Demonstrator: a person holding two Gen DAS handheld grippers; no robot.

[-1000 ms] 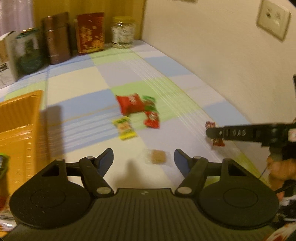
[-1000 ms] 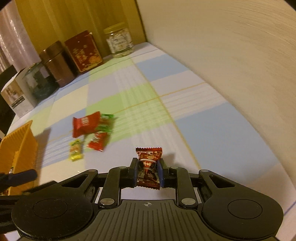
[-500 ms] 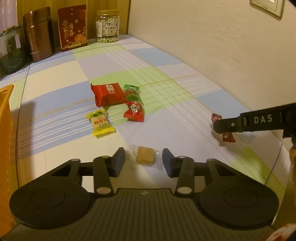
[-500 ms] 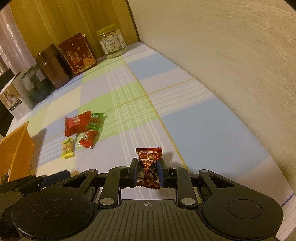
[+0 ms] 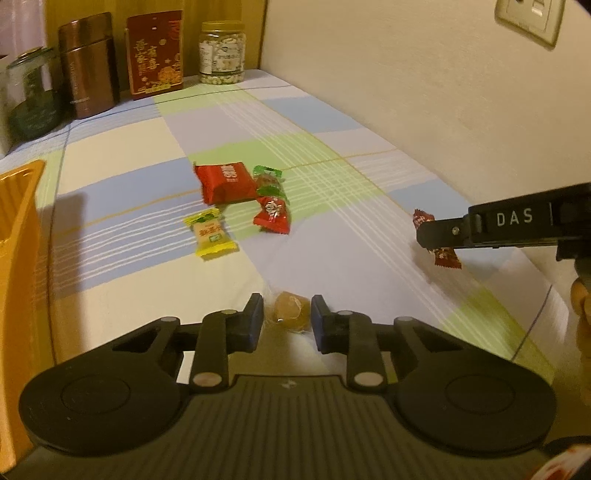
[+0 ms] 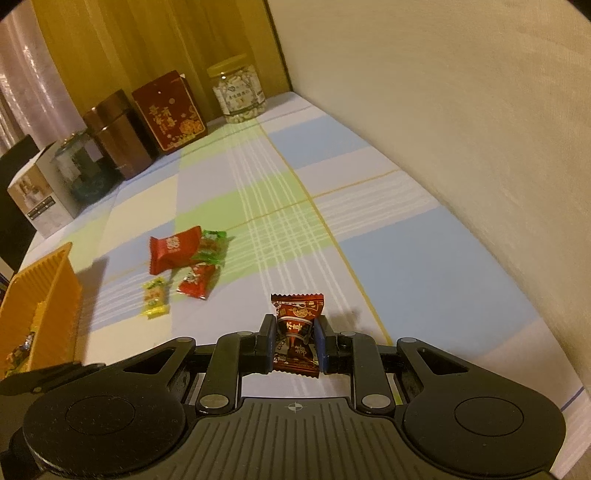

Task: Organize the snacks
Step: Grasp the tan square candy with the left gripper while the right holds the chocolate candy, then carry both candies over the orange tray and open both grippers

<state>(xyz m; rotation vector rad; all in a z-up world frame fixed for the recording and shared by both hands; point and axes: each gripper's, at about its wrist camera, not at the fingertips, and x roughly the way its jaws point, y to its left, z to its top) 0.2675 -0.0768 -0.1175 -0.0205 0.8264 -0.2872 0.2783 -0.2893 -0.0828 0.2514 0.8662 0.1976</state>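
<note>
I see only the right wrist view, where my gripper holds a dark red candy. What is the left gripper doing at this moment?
Observer: The left gripper is open, with a brown candy between its fingers, not yet clamped.
Operator: Does this candy lie on the table?
Observer: It appears to rest on the checked tablecloth, in a clear wrapper.
Operator: Is there anything on the wall at my side?
Observer: Yes, a wall socket sits high on it, on the side of the right gripper and its dark red candy.

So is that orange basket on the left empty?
Not empty. In the right wrist view, a few wrapped sweets lie inside the orange basket. How full it is, cannot tell, since only one corner shows.
</note>
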